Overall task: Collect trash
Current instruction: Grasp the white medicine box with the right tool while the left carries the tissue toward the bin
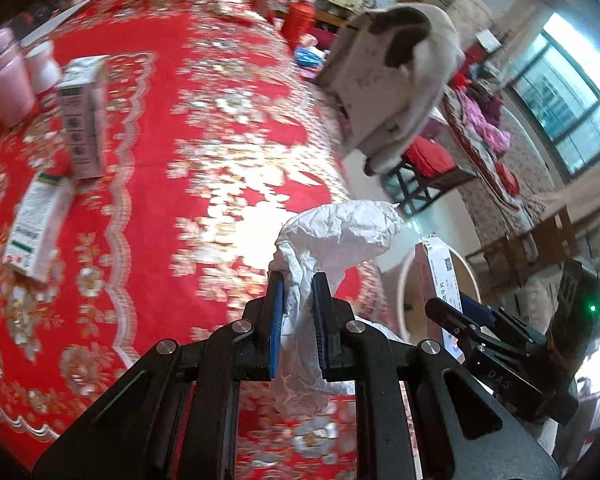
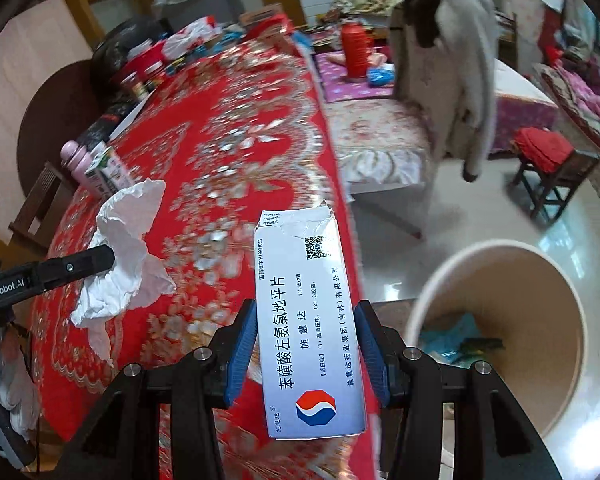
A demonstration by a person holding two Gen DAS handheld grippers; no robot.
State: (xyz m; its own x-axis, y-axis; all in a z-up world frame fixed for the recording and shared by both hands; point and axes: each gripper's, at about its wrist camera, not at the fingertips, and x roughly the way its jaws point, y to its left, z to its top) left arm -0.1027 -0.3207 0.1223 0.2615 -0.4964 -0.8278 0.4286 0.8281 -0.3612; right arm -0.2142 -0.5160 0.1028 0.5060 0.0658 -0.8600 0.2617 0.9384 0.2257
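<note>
Crumpled tissue (image 1: 332, 236) between left tongs (image 1: 298, 280), box (image 2: 306, 320) between right tongs (image 2: 306, 320).

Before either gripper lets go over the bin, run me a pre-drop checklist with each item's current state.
1. Left gripper clamped on crumpled tissue: ok.
2. Right gripper holding the medicine box by its sides: ok.
3. Bin mouth open, with room inside: ok.
4. Medicine box over the bin mouth: not ok, it is above the tablecloth edge.
5. Tissue over the bin: not ok, it hangs above the table.
6. Box empty: cannot tell.
</note>
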